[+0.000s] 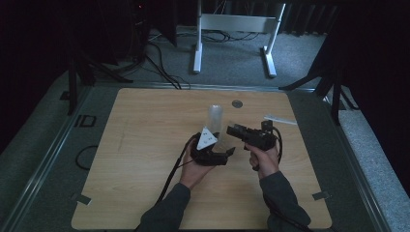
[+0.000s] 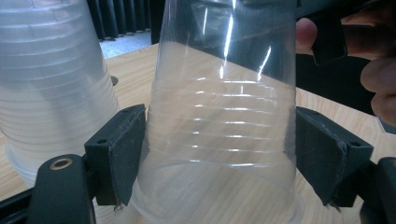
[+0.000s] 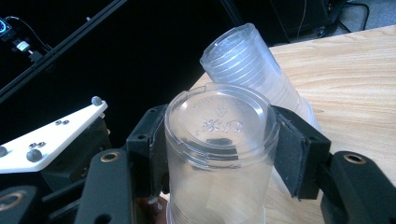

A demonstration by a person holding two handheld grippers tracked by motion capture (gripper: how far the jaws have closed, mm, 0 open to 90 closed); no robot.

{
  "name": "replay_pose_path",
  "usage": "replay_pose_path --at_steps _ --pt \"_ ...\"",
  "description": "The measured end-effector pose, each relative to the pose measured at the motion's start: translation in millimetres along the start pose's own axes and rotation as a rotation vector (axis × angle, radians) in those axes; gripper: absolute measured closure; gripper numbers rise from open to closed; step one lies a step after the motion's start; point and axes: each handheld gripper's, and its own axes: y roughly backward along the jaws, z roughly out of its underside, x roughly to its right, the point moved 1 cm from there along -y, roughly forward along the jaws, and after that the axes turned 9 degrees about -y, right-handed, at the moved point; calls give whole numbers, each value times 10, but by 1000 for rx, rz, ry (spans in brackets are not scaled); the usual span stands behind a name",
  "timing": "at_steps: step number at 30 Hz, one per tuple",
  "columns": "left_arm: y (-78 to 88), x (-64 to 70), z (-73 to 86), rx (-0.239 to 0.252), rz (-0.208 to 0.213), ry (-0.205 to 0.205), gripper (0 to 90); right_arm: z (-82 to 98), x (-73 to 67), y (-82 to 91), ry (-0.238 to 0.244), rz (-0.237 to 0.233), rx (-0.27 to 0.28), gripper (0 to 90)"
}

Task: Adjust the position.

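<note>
Clear cup (image 3: pixel 219 154) at table (image 1: pixel 145 145) centre, stack (image 3: pixel 254 70) at its 12 o'clock. Your right gripper (image 3: pixel 219 144) pinches base end; left gripper (image 2: pixel 219 154) clasps ribbed wall. Light, thin, slippery, crushable: you squeeze gently at ribs.

The counter (image 1: pixel 145 159) lies bare across its whole left half and along its near edge, so a hand could pass there freely. Obstacles gather right of centre: the stack of clear cups (image 1: pixel 214 116) stands upright, and just in front of it a single clear cup (image 3: pixel 219 154) sits inverted, with the left gripper (image 1: pixel 212 153) and the right gripper (image 1: pixel 234 131) crowded around it. The gap between the single cup and the stack is very narrow. Toward the far right edge lies a thin white strip (image 1: pixel 280 119), and a small round metal disc (image 1: pixel 237 103) sits flush near the far edge; the surface between them is open.
</note>
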Motion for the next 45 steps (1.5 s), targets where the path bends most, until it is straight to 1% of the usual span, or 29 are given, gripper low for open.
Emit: replay_pose_path --at_steps 9,12,16,18,21,34,41,42,45 --pt "2 -1 2 -4 -1 2 246 3 8 -2 -2 -2 -2 412" --pt "0 2 4 -6 -5 3 268 1 9 -1 -1 1 -3 412" --pt "-4 4 5 -10 -7 3 268 2 11 -4 -2 2 -3 412" --pt "-7 10 10 -15 -11 -8 260 3 11 -7 -2 1 -3 413" --pt "-12 18 14 -18 -14 -13 250 -2 6 -6 -6 -5 -2 413" --pt "-9 23 7 -22 -10 -17 275 -5 11 -7 1 -9 -6 408" --pt "-2 20 6 -21 -4 -21 276 -7 23 -3 0 -8 -9 376" --pt "0 19 6 -20 0 -20 276 -9 21 -2 11 -2 -9 355" --pt "9 15 2 -19 0 -22 276 -11 23 -3 14 -1 -11 333"
